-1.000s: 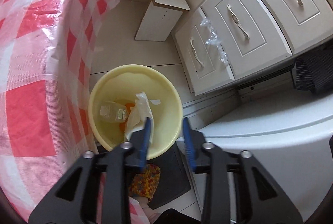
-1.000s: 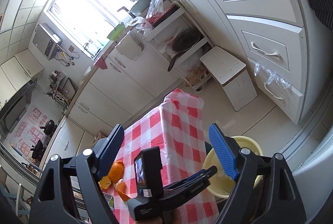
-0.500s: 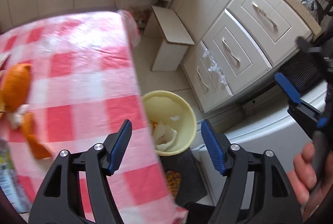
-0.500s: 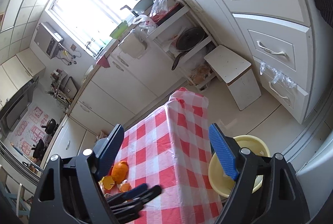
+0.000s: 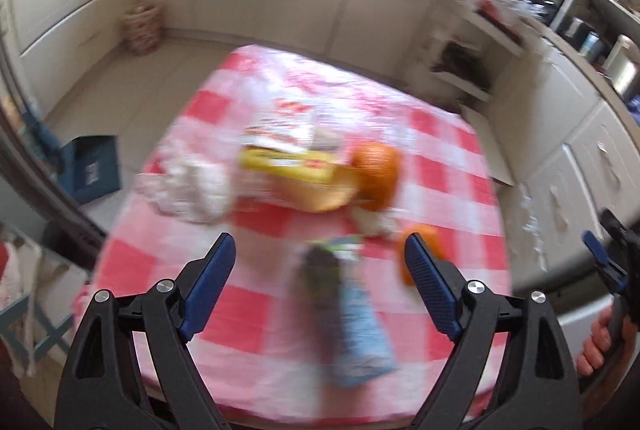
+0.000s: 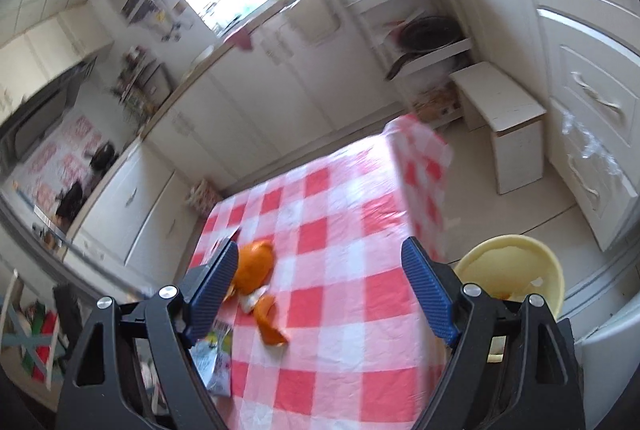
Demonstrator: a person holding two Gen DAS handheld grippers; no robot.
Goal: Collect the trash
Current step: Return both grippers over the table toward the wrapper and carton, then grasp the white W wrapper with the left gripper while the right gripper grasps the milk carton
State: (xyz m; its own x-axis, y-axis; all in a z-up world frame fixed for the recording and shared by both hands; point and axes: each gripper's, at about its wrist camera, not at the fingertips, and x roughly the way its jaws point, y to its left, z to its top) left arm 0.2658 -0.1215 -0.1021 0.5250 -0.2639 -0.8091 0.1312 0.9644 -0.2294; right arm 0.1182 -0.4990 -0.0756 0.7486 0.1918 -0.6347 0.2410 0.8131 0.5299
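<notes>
Trash lies on the red-and-white checked table (image 5: 448, 198): orange peel (image 5: 376, 170), a yellow packet (image 5: 288, 162), a white crumpled bag (image 5: 192, 190), a red-and-white wrapper (image 5: 284, 126) and a blue packet (image 5: 356, 322). My left gripper (image 5: 320, 286) is open and empty above the near edge, over the blue packet. My right gripper (image 6: 320, 290) is open and empty above the table (image 6: 340, 210), with orange peel (image 6: 256, 266) by its left finger. The yellow bin (image 6: 516, 270) stands on the floor right of the table, with trash inside. The left view is blurred.
White kitchen cabinets (image 6: 580, 102) line the right side. A small white stool (image 6: 504, 118) stands beyond the table. A blue box (image 5: 92, 166) and a wicker basket (image 5: 140, 30) sit on the floor to the left.
My left gripper swung from over the yellow bin, where it let go of the tissue, to above the table and opened wide. My right gripper tilted down toward the table.
</notes>
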